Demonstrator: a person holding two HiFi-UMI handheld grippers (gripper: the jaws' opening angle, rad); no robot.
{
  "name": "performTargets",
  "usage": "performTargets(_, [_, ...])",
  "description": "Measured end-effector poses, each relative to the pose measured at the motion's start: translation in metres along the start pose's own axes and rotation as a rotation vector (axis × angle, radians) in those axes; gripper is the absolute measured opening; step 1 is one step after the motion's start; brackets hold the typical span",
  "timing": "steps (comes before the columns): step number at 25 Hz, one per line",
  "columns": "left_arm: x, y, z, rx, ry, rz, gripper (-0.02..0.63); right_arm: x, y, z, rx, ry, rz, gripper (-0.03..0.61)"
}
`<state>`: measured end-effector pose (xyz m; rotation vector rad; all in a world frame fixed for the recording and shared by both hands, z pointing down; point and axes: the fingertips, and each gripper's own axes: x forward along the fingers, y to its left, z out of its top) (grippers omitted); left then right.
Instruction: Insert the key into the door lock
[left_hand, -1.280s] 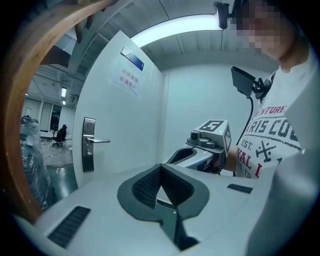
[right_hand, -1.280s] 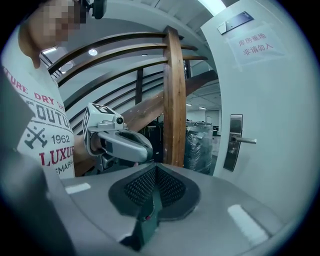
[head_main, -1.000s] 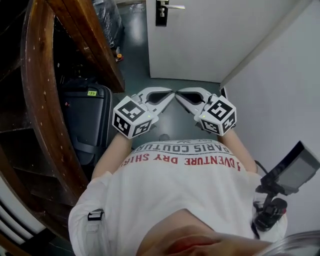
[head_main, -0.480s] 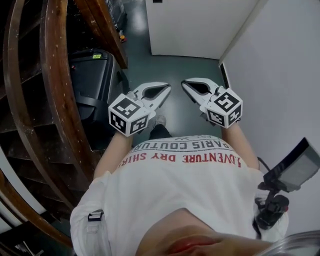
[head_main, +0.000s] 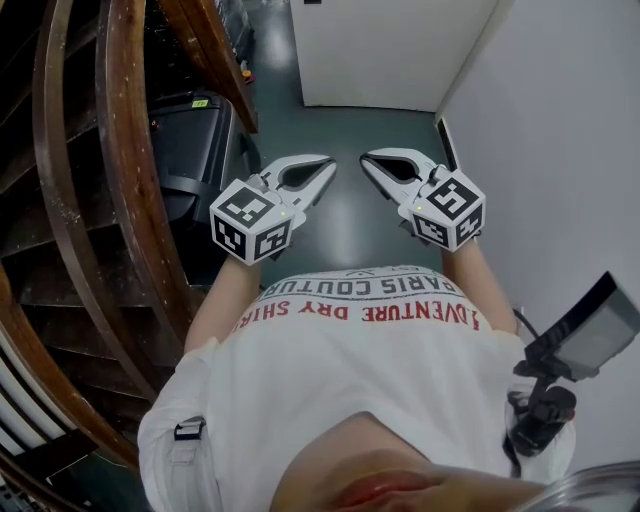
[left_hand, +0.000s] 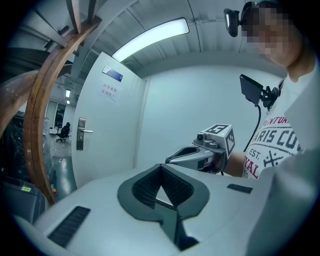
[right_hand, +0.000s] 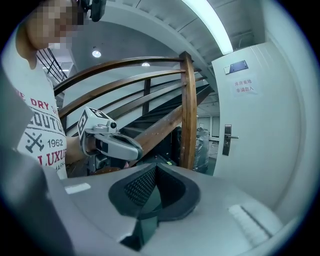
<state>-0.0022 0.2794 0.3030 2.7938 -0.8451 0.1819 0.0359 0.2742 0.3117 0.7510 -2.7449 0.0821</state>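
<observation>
**Both grippers shut, well short of the door**

I count two grippers in the head view: the left gripper (head_main: 327, 166) and the right gripper (head_main: 368, 160). They are side by side with a gap between their tips. Both point toward the one white door (head_main: 390, 50) and are well apart from it. Each carries one marker cube, two in all.

Each gripper's own view shows its jaws pressed together, nothing between the pads. Key: I cannot find it in any of the three views.

The door lock (left_hand: 80, 134) is one plate with one lever handle, near the door's left edge. There are two signs on the upper door: one blue plate (left_hand: 114, 75), and one paper notice (left_hand: 108, 91) just below it.

Left of the door are one wooden staircase (head_main: 120, 200) and one black case (head_main: 190, 150). Right of the door is one plain wall (head_main: 560, 150).
</observation>
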Motion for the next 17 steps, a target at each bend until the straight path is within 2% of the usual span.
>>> performTargets(6, [-0.007,0.004,0.0,-0.014,0.009,0.017,0.0,0.004,0.005,0.003,0.003,-0.007,0.014,0.002])
performTargets(17, [-0.008,-0.007,-0.001,0.007,0.019,0.033,0.0,-0.006,0.016,0.005,0.005,-0.035,0.049,0.002])
